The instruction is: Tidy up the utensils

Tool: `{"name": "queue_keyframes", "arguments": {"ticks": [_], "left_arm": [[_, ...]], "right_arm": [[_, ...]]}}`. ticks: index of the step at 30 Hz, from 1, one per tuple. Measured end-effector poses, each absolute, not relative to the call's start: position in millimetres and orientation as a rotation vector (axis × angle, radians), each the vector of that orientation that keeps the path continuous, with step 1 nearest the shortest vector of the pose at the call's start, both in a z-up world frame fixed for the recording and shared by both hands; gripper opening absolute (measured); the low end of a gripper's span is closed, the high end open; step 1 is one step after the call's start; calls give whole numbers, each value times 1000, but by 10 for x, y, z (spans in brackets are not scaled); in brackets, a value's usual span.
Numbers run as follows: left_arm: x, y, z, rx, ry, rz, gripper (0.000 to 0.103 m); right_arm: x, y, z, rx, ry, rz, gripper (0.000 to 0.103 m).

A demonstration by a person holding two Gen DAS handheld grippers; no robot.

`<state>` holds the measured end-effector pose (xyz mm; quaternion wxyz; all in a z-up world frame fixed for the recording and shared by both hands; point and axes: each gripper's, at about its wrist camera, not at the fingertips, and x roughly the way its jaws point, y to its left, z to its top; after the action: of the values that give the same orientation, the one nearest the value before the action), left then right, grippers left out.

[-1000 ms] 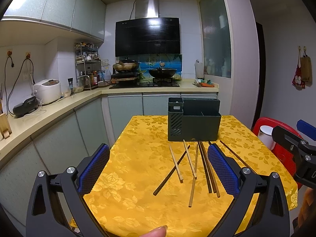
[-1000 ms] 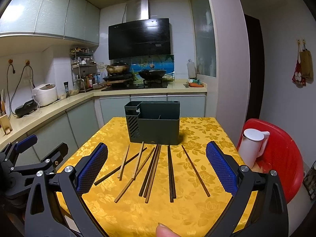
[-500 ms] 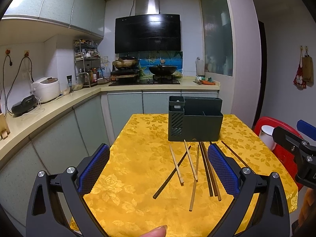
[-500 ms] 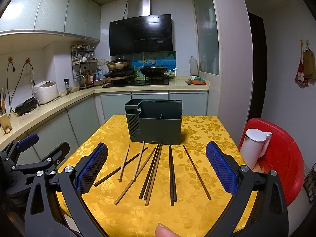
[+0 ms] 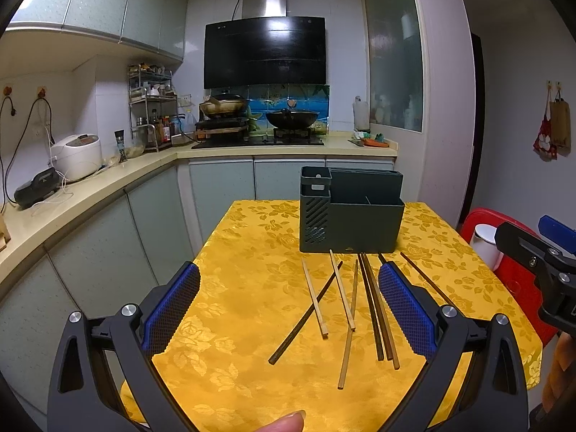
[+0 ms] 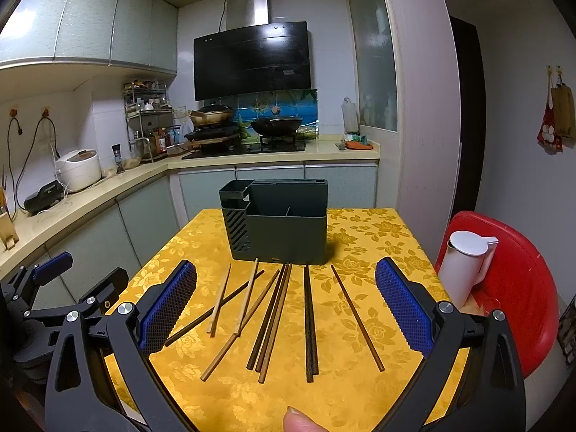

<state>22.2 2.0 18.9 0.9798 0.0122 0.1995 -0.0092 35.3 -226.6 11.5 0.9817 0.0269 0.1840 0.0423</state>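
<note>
Several wooden chopsticks (image 6: 273,318), light and dark, lie fanned out on the yellow floral tablecloth (image 6: 360,244) in front of a dark grey utensil holder (image 6: 277,228). In the left wrist view the chopsticks (image 5: 345,298) lie right of centre, before the holder (image 5: 351,212). My left gripper (image 5: 288,288) is open and empty, held above the table's near edge. My right gripper (image 6: 286,288) is open and empty, with the chopsticks between its fingers in view. The left gripper shows at the left edge of the right wrist view (image 6: 50,288).
A white jug (image 6: 464,266) stands on a red stool (image 6: 518,288) to the right of the table. Kitchen counters (image 6: 90,194) with a rice cooker (image 6: 77,169) run along the left and back. A stove with pans (image 6: 244,133) is at the back.
Both cameras have tilted and shifted slightly; the holder and chopsticks sit a little lower and further right in view. Nothing on the table has moved.
</note>
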Motion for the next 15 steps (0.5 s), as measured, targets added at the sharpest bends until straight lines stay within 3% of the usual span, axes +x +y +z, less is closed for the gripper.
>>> {"name": "queue_keyframes", "arguments": {"ticks": [15], "left_arm": [[274, 22, 70, 23, 417, -15, 96]], "right_arm": [[418, -2327, 44, 71, 390, 82, 97]]}}
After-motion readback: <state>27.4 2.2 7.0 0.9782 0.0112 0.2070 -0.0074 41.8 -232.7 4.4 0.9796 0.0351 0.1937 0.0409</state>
